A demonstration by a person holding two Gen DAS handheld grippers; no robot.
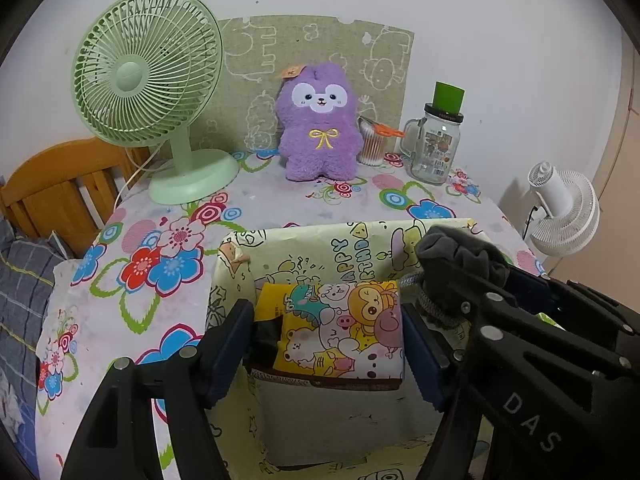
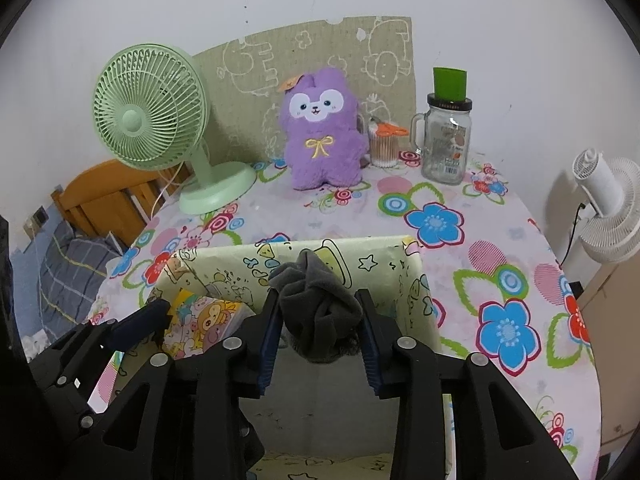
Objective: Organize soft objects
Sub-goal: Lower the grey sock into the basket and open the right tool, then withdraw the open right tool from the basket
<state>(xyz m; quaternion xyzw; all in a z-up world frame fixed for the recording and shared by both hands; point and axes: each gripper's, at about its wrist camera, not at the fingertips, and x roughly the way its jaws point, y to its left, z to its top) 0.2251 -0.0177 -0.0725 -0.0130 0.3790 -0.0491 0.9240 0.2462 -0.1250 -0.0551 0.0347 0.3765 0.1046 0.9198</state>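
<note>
Grey knitted sock bundle (image 2: 318,316), balled up and soft, is sitting clamped between the jaws of the right gripper (image 2: 320,320); the jaws are closed partway onto it, pads pressing both flanks. The bundle's long axis is running roughly along the fingers, up and away from the camera, its upper end poking past the fingertips. It is hanging directly over the open cartoon-printed paper-wrapped box (image 2: 412,276) on the floral-clothed desk (image 2: 500,280), above the box's right-hand portion.

Left gripper (image 1: 326,332) is standing inside the same box, jaws wide, flanking a flat packet printed with cartoon animals (image 1: 340,332). Whether the pads are touching the packet cannot be told; no squeeze is showing.

Judgement: the right hand is the one carrying the task item, and the free space in the box is lying straight below it, beside the packet. The coming move is likely a short descent and release.

Purple plush rabbit (image 1: 318,124) is standing upright at the desk's far edge, well apart from both grippers.
</note>
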